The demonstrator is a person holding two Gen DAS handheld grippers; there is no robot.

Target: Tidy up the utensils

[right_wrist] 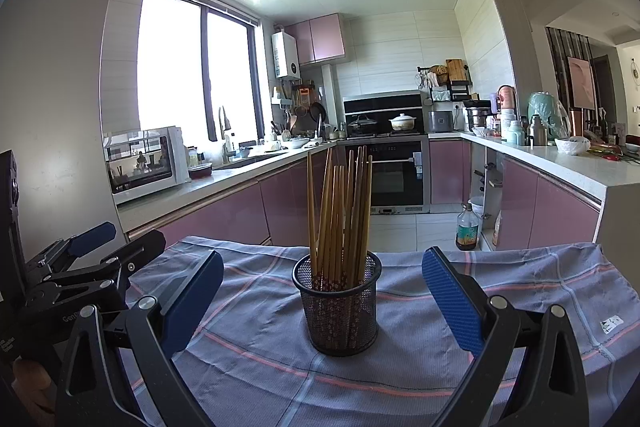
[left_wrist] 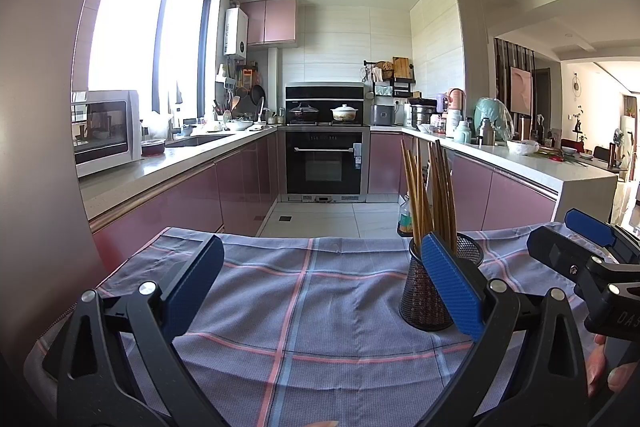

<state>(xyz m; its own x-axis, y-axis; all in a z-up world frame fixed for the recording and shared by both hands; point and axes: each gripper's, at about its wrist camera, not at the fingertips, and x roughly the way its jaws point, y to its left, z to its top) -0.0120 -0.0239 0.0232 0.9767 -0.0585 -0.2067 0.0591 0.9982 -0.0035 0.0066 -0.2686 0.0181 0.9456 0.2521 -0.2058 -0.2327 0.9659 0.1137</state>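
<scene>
Standing upright on a checked blue-grey cloth (right_wrist: 460, 279), a black wire-mesh holder (right_wrist: 337, 307) carries a bundle of wooden chopsticks (right_wrist: 340, 211), thin ends up and patterned ends down inside the mesh. In the right wrist view the holder sits midway between the two blue-padded fingers of the right gripper (right_wrist: 322, 299), which are spread wide and touch nothing. In the left wrist view the same holder (left_wrist: 424, 291) and chopsticks (left_wrist: 430, 195) sit to the right, partly hidden behind the right-hand finger of the left gripper (left_wrist: 320, 291); whether that pad touches the mesh cannot be told. The left gripper's fingers are likewise wide apart and empty.

Each gripper shows at the edge of the other's view. Raised lettering on the left gripper's body begins "Gen", and the rest is unreadable; "DAS" shows on the right one. A small white label (right_wrist: 611, 324) is sewn to the cloth, its print too small to read. Behind are pink cabinets, a white microwave (right_wrist: 144, 163), a built-in oven (right_wrist: 394, 173) and a bottle (right_wrist: 467, 227) on the floor.
</scene>
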